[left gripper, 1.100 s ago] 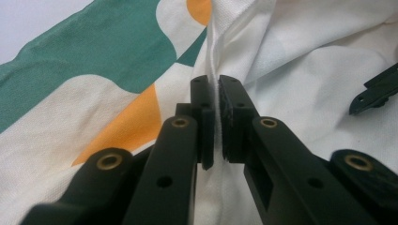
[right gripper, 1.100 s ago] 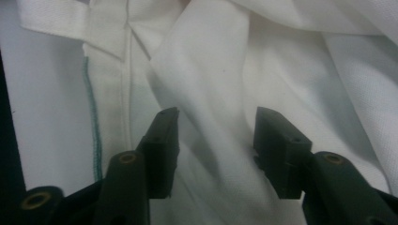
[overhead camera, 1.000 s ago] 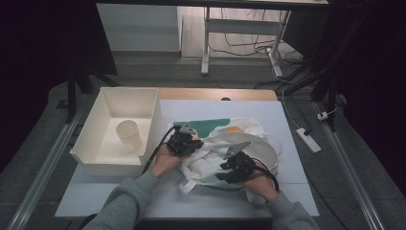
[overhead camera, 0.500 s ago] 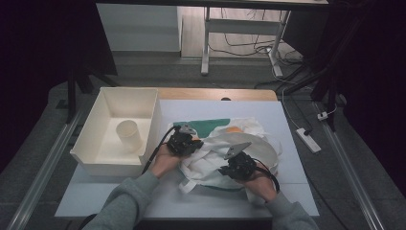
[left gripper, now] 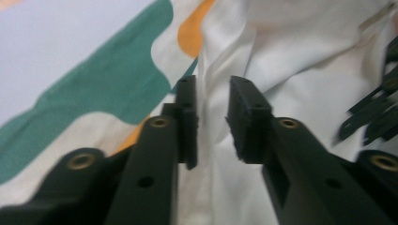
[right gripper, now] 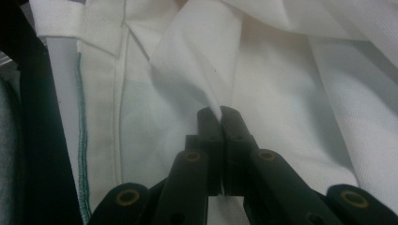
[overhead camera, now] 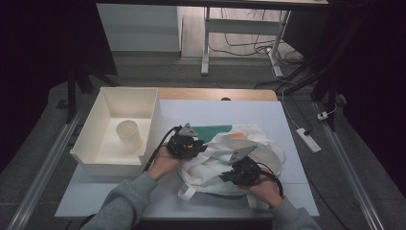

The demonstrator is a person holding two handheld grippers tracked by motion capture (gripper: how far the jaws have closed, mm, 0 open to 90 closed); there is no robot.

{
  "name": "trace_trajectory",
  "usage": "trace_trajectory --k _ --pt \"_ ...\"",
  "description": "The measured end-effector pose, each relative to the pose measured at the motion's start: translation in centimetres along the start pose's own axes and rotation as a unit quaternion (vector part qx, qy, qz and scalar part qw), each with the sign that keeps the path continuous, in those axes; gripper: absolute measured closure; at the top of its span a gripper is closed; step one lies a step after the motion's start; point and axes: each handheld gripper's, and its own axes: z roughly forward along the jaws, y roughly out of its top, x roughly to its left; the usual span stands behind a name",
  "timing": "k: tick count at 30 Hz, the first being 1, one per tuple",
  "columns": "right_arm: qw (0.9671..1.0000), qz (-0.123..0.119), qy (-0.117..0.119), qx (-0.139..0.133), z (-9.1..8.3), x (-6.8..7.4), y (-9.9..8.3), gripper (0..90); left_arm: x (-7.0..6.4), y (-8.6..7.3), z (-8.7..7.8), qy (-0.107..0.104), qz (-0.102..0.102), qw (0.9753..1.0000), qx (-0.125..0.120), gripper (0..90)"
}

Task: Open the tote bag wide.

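Observation:
A crumpled white cloth bag (overhead camera: 210, 160) with green and orange patches lies on the pale table (overhead camera: 268, 115). My left gripper (overhead camera: 188, 143) rests on the bag's left edge. In the left gripper view, the left gripper (left gripper: 213, 101) is open, with a raised white fold (left gripper: 281, 56) running between the jaws. My right gripper (overhead camera: 241, 168) sits on the front right part of the bag. In the right gripper view, the right gripper (right gripper: 219, 112) is shut on a thin ridge of the white fabric (right gripper: 281, 79). A stitched hem with a green thread (right gripper: 83, 140) runs along the left.
A white open bin (overhead camera: 103, 158) stands at the table's left with a pale cup (overhead camera: 129, 135) inside. A power strip (overhead camera: 308, 140) lies on the floor to the right. A desk frame (overhead camera: 206, 43) stands behind the table.

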Motion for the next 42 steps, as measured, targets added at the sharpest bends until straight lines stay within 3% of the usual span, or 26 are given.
trace_trajectory --k 5,9,14,20,25,28,35,42 --pt "1.0000 0.004 0.004 0.000 0.1 -0.2 0.0 88.4 -0.5 1.4 -0.2 -0.006 0.008 0.9999 -0.010 58.5" --pt "1.0000 0.000 0.000 0.006 0.3 0.0 0.0 88.3 -0.3 2.2 1.5 -0.003 0.023 0.9996 0.013 55.6" --pt "1.0000 0.002 0.000 0.006 0.4 0.0 0.0 88.3 0.7 2.7 3.9 -0.009 0.013 0.9988 0.046 55.7" --pt "1.0000 -0.001 -0.001 0.005 0.6 0.0 0.0 88.3 0.9 2.9 5.0 -0.018 0.019 0.9976 0.064 64.8" --pt "1.0000 -0.006 -0.004 0.006 0.6 0.1 0.1 88.3 1.5 2.6 5.1 -0.023 0.009 0.9972 0.071 79.0" --pt "0.9999 -0.009 -0.005 0.004 0.6 0.2 0.0 88.3 1.6 2.5 4.9 -0.026 0.004 0.9974 0.067 82.1" --pt "0.9998 -0.016 -0.008 -0.002 0.3 0.3 0.0 88.4 1.8 2.6 4.2 -0.008 0.006 0.9988 0.047 82.7" --pt "0.9996 -0.020 -0.008 -0.017 -0.6 0.5 -0.1 88.5 2.4 2.6 3.1 0.002 -0.005 0.9997 0.025 83.1"
